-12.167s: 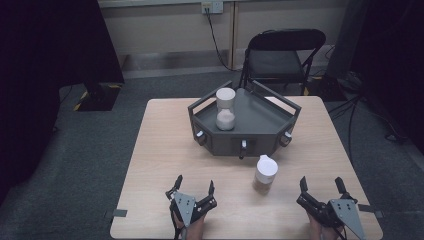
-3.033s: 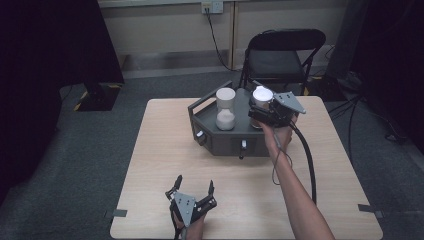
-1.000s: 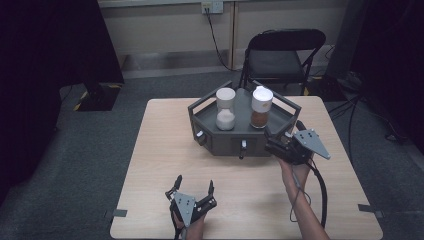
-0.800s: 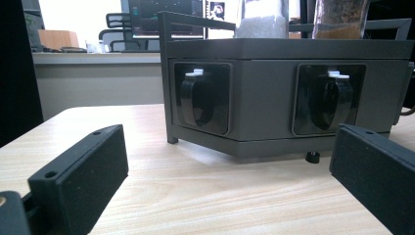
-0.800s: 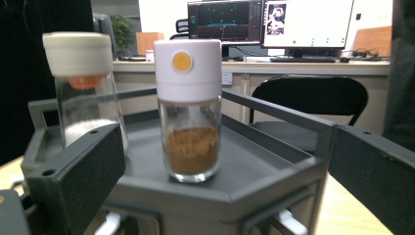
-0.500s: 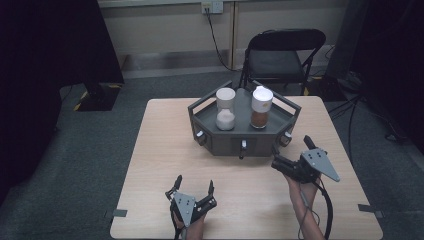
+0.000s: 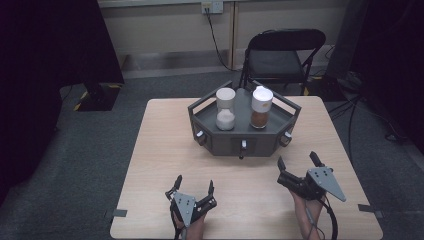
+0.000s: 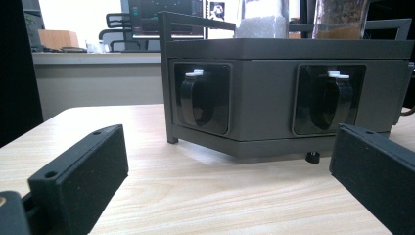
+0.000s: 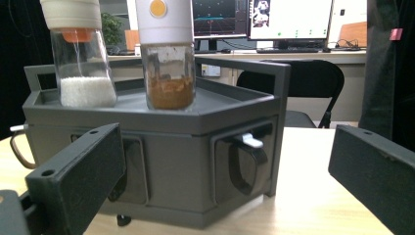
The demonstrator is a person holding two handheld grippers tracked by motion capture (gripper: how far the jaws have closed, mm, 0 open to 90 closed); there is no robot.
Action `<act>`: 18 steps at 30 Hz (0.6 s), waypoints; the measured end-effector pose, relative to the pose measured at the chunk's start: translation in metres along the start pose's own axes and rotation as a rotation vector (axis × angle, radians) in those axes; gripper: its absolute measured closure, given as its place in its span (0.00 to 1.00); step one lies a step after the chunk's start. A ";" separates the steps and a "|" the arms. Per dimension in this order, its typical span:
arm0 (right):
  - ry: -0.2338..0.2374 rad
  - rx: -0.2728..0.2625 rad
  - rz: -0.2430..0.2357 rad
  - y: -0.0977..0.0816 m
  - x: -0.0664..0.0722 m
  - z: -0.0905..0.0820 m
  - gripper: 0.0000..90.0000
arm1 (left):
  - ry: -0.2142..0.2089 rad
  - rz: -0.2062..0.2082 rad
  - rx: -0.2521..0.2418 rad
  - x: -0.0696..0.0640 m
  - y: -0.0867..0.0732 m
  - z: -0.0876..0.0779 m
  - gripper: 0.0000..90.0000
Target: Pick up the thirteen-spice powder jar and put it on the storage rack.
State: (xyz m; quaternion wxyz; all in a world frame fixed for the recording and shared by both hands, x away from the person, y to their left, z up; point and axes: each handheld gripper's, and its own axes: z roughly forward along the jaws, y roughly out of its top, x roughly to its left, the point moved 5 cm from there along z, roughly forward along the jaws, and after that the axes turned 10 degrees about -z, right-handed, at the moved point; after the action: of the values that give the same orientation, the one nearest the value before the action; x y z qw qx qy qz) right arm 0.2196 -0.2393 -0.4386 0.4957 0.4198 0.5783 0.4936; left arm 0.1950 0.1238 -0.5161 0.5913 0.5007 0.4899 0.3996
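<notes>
A dark grey six-sided tray (image 7: 235, 145) stands at the far middle of the wooden table. On it two white-capped glass jars stand upright: one with white grains (image 7: 225, 109), one with brown powder (image 7: 261, 107). My right gripper (image 7: 297, 160) hovers open and empty in front of the tray's right corner. My left gripper (image 7: 195, 182) rests open and empty near the table's front edge. In the right gripper view the brown jar (image 9: 166, 58) and the white jar (image 9: 80, 63) stand side by side on the tray (image 9: 161, 122). The left gripper view faces the tray's front wall (image 8: 264, 98).
Black loop handles with white tabs sit in recesses in the tray's side walls (image 8: 198, 100) (image 8: 330, 100) (image 9: 247, 161). A black folding chair (image 7: 282, 52) stands behind the table. Bare tabletop (image 7: 160, 145) lies to the left of the tray.
My right gripper has drawn back from the tray toward the table's near edge, open and empty. The brown jar stays on the tray. My left gripper has not moved.
</notes>
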 end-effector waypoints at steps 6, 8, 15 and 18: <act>-0.012 -0.009 -0.021 -0.007 0.001 -0.009 0.00 | 0.000 0.000 0.000 0.000 0.000 0.000 0.00; -0.014 -0.008 -0.026 -0.008 0.002 -0.011 0.00 | 0.000 0.000 0.000 0.000 0.000 0.000 0.00; -0.011 0.007 -0.030 -0.016 0.005 -0.016 0.00 | 0.000 0.000 0.000 0.000 0.000 0.000 0.00; -0.010 0.012 -0.033 -0.021 0.007 -0.019 0.00 | 0.000 0.000 0.000 0.000 0.000 0.000 0.00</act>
State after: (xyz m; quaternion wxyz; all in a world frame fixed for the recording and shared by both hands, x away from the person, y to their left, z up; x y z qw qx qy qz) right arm 0.1998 -0.2386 -0.4603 0.5039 0.4157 0.5857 0.4799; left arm 0.1950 0.1238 -0.5161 0.5913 0.5006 0.4900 0.3996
